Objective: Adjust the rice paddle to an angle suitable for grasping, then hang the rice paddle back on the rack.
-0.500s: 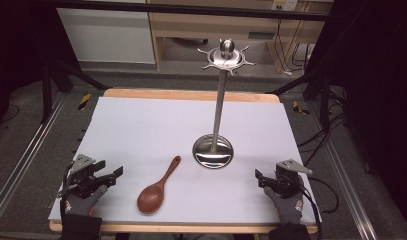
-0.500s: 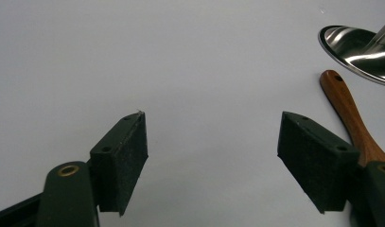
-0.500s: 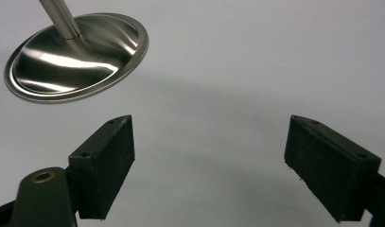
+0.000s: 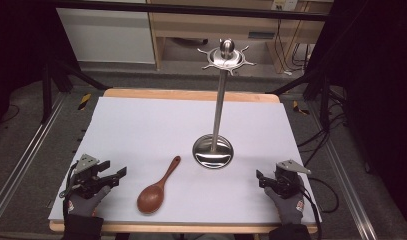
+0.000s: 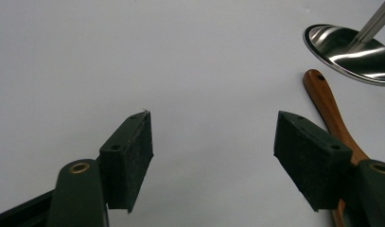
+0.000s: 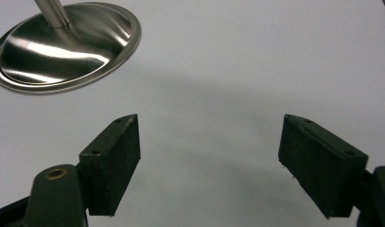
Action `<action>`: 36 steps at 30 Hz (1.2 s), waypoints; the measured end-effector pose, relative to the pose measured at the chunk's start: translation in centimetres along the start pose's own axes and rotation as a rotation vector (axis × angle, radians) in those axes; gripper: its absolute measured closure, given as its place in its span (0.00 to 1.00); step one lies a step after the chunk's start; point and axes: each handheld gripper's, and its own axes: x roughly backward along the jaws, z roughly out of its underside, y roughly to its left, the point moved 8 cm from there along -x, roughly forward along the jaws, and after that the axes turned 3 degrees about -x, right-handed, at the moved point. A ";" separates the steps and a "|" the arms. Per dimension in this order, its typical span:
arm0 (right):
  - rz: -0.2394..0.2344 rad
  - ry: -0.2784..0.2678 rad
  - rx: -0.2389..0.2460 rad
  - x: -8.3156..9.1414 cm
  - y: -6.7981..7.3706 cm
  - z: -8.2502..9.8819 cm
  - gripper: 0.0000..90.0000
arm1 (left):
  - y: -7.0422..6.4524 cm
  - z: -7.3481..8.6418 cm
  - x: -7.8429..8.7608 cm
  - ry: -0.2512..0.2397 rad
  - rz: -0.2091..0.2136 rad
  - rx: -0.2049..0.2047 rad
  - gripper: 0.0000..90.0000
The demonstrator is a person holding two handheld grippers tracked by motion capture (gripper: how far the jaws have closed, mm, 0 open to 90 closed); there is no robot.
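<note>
On the white tabletop [image 4: 141,125], the brown wooden spoon [image 4: 157,187] lies near me, left of the tall steel utensil stand [image 4: 213,150], between my left gripper [image 4: 116,173] and right gripper [image 4: 261,178].

No text, label, brand, number or sign can be read in these pictures. The right glove [image 4: 291,205] has a small red and white mark on its back, but it is too small and blurred to read. On the shelf [image 4: 263,35] behind the table there is a pale strip that may be a label, and nothing on it can be made out. The yellow and black pieces on the floor [image 4: 84,101] carry only stripes, no letters.
</note>
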 end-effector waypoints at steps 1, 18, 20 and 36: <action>0.001 -0.001 0.002 0.0 0.0 0.0 0.25 | -0.1 -0.1 0.0 -0.001 0.006 -0.001 0.32; 0.026 -0.006 -0.011 0.5 -0.5 0.1 0.28 | -2.3 -2.0 -0.6 0.019 0.038 -0.067 0.34; 0.027 -0.008 -0.009 0.5 -0.6 0.1 0.28 | -2.4 -2.4 -0.6 0.019 0.039 -0.076 0.34; 0.031 -0.009 -0.006 0.6 -0.8 0.1 0.29 | -4.3 -5.1 -1.0 0.033 0.065 -0.139 0.33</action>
